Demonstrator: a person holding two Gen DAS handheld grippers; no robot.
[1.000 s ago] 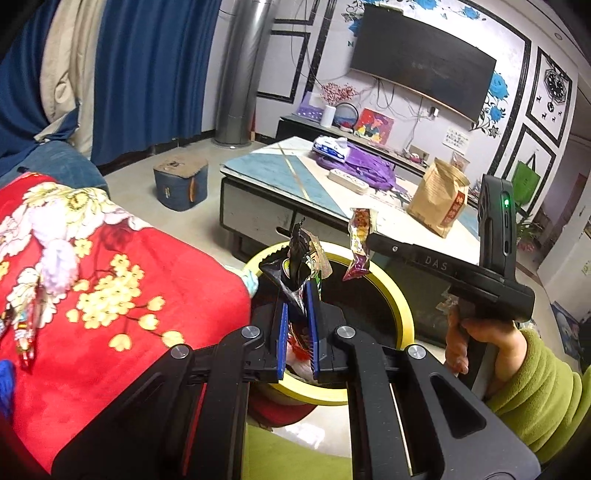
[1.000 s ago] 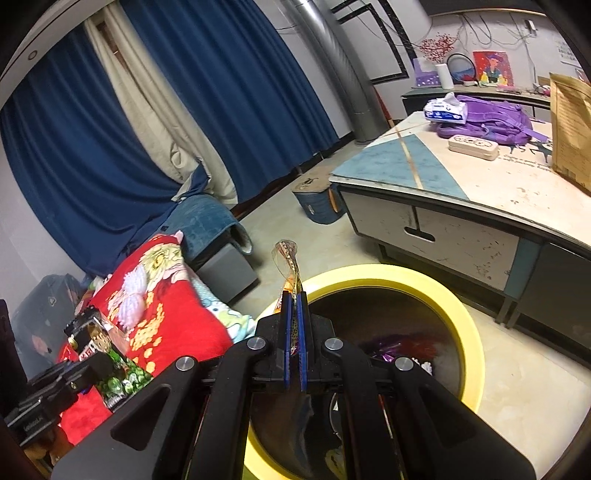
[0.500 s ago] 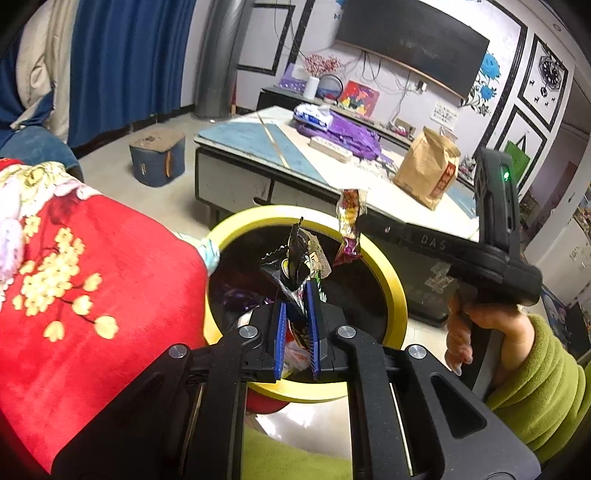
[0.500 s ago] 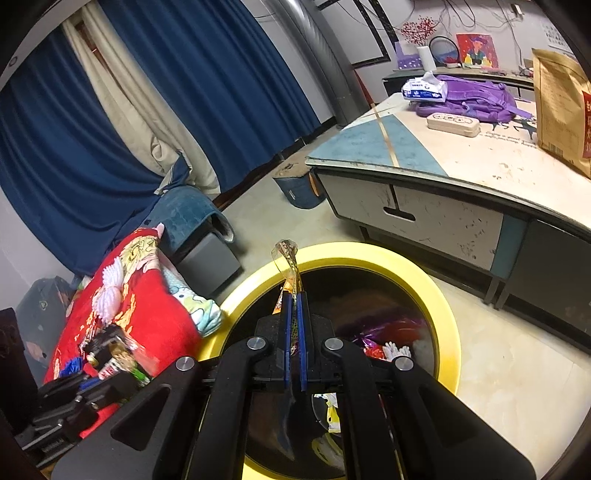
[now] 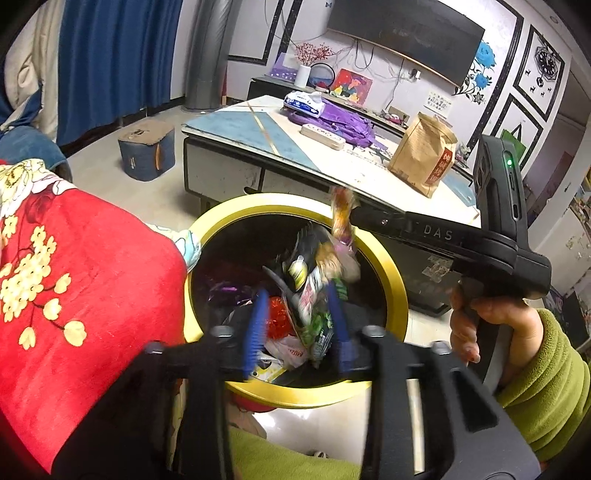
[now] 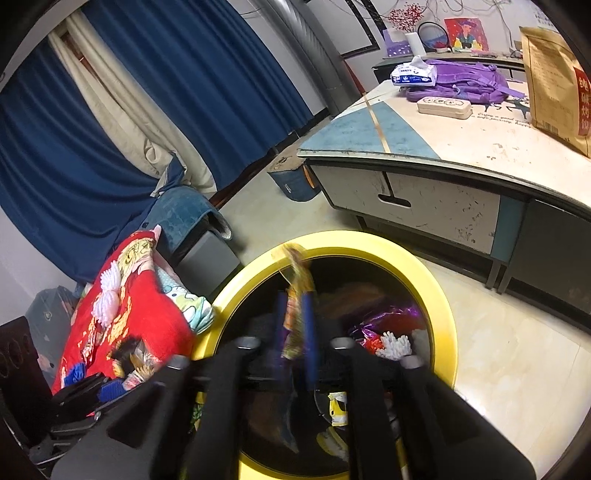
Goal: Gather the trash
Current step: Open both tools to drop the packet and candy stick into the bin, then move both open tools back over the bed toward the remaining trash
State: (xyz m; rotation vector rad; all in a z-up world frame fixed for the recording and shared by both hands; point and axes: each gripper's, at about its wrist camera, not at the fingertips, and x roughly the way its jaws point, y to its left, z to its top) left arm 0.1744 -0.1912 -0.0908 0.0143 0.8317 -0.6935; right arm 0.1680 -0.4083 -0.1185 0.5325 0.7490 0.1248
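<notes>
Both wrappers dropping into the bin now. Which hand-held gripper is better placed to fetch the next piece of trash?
Probably left. The left hand-held gripper, jaws opening around its wrappers over the yellow bin, sits next to the red blanket; the right hand-held gripper is opening on the table side.

wrappers (image 5: pixel 314 295) motion-blurred, bin (image 5: pixel 391 280) bottom hidden, TV (image 5: pixel 406 33) cropped

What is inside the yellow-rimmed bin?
Inside the yellow-rimmed bin: purple foil, white frilly scraps and a yellow-white wrapper. Both grippers and their wrappers cover the rest; the bottom is hidden.
</notes>
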